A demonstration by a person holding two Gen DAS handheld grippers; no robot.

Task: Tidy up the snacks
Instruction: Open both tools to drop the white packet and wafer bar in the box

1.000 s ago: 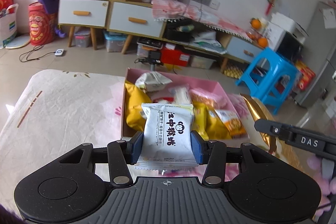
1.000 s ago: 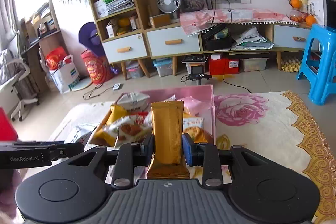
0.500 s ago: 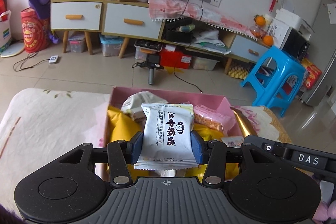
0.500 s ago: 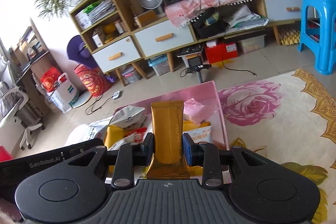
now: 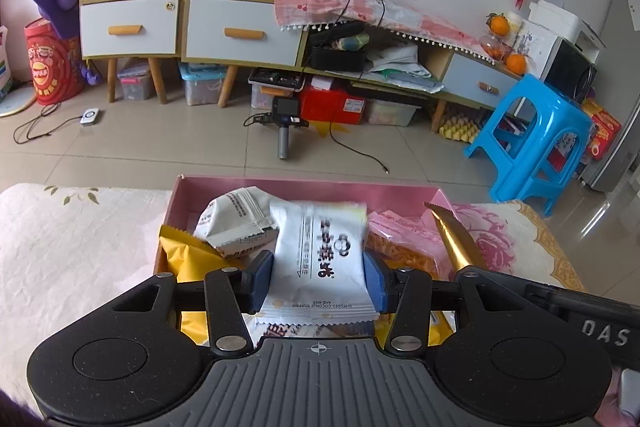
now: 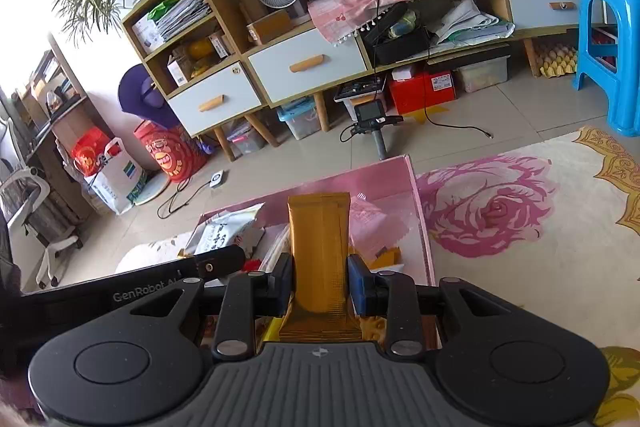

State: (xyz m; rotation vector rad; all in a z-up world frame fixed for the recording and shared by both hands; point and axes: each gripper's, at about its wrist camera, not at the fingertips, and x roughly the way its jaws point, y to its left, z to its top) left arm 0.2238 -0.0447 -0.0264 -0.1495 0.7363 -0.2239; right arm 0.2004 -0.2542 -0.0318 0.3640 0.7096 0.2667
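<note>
My left gripper [image 5: 318,277] is shut on a white snack packet [image 5: 320,259] with black print, held over the pink box [image 5: 304,187]. The box holds several snacks: a white packet [image 5: 236,223], yellow bags [image 5: 188,259] and an orange packet [image 5: 400,251]. My right gripper [image 6: 320,283] is shut on a long gold snack packet [image 6: 319,251], held over the right part of the same pink box [image 6: 384,183]. The gold packet [image 5: 452,239] and the right gripper's body also show at the right of the left wrist view.
The box sits on a cloth with pink rose print [image 6: 488,207] and a pale cloth [image 5: 72,247] to the left. Beyond the table edge are a tiled floor, a blue stool [image 5: 532,143], cabinets [image 5: 240,35] and a camera on a handle [image 5: 284,119].
Both grippers have moved forward and lower over the pink box, each still holding its packet. The white packet in the left gripper has tilted forward.
</note>
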